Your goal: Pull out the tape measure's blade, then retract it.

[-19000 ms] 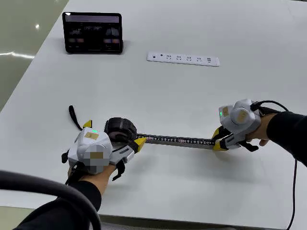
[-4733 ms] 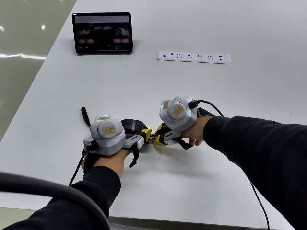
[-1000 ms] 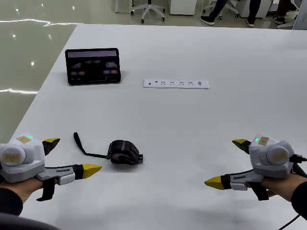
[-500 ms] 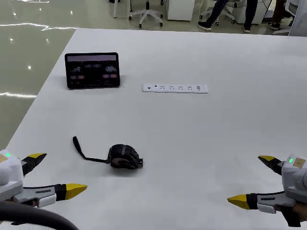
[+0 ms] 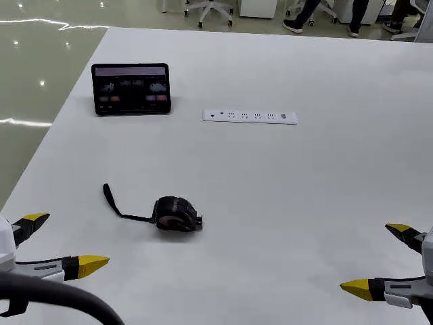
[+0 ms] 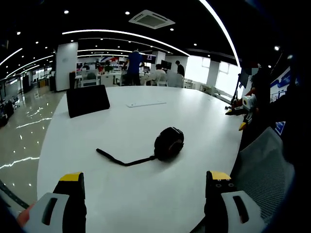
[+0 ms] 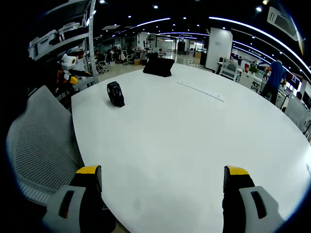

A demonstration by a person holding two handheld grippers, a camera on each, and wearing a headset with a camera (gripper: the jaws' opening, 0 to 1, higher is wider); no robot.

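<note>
The squat black round-cased tape measure [image 5: 177, 214] is lying free on the white table [image 5: 304, 189], left of centre, its blade now wound fully back in (the job looks finished). Its mouth is facing right, black strap [image 5: 116, 205] trailing left, long axis crosswise. The yellow-tipped left gripper [image 5: 62, 242] and right gripper [image 5: 377, 258] are drawing back, jaws spread and empty.

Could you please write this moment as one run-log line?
tape measure: lying on table, retracted | left gripper: open, apart from it | right gripper: open, apart from it
</note>
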